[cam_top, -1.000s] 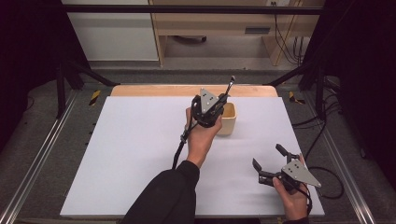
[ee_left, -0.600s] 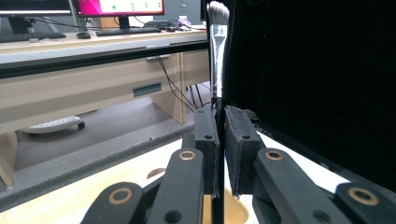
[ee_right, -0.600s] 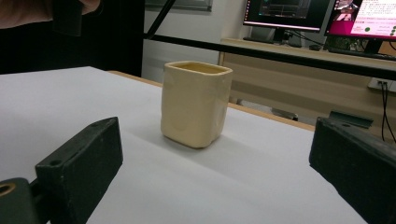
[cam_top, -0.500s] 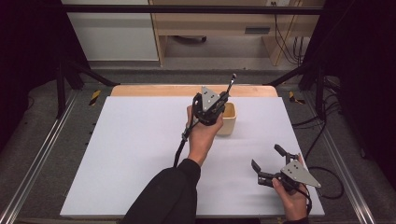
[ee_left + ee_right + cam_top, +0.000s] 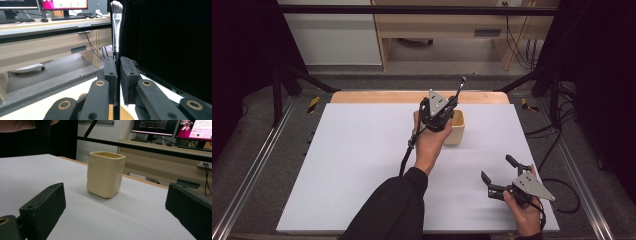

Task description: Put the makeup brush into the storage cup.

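Note:
A makeup brush point(image 5: 459, 90) with a black handle and a silver ferrule point(image 5: 116, 22) stands upright, bristles up. My left gripper point(image 5: 450, 105) is shut on its handle and hovers just above the cream square cup point(image 5: 458, 129). In the left gripper view the two pads point(image 5: 110, 72) pinch the thin handle, and the cup's rim shows below them. My right gripper point(image 5: 497, 167) is open near the table's front right, with nothing between its jaws. It faces the cup point(image 5: 105, 173), which stands upright some way ahead of it. The brush handle's lower end point(image 5: 90, 128) hangs above the cup.
A white sheet point(image 5: 362, 160) covers the table, with a wooden edge point(image 5: 377, 96) at the back. Black frame posts and cables stand to the right point(image 5: 557, 100). A desk with monitors point(image 5: 155, 126) lies beyond the table.

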Available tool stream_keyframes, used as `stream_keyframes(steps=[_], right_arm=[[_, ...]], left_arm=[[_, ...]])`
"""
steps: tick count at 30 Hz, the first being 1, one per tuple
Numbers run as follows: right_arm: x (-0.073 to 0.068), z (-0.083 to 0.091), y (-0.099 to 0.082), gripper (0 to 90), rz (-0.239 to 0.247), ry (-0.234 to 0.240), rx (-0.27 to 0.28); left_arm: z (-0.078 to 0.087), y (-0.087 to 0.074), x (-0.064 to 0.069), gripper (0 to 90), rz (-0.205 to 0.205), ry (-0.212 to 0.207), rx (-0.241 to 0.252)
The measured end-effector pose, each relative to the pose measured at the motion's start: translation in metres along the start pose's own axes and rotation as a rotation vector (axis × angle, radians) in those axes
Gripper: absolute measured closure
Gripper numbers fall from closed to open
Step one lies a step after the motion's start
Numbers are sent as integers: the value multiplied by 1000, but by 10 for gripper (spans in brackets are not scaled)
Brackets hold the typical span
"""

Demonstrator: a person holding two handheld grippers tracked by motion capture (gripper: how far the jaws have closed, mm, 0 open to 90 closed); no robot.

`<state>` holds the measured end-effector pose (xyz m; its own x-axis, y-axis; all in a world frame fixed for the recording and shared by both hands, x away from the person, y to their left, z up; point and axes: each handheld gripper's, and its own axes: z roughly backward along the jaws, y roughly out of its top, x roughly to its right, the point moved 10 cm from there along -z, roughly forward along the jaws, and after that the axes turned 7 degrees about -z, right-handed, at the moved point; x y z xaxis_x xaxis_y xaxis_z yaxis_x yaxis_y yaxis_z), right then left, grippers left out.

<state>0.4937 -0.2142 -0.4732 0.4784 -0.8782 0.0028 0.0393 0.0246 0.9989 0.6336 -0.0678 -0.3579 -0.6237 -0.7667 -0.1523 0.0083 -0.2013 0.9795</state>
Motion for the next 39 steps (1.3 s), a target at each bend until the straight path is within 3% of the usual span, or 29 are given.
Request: stream_keyframes(steps=[16, 39], right_arm=[[1, 0, -1, 32, -3, -3, -5], [1, 0, -2, 32, 1, -4, -14]], left_arm=[[-11, 1, -1, 839, 12, 1, 15], [-29, -12, -8, 840, 40, -3, 5]])
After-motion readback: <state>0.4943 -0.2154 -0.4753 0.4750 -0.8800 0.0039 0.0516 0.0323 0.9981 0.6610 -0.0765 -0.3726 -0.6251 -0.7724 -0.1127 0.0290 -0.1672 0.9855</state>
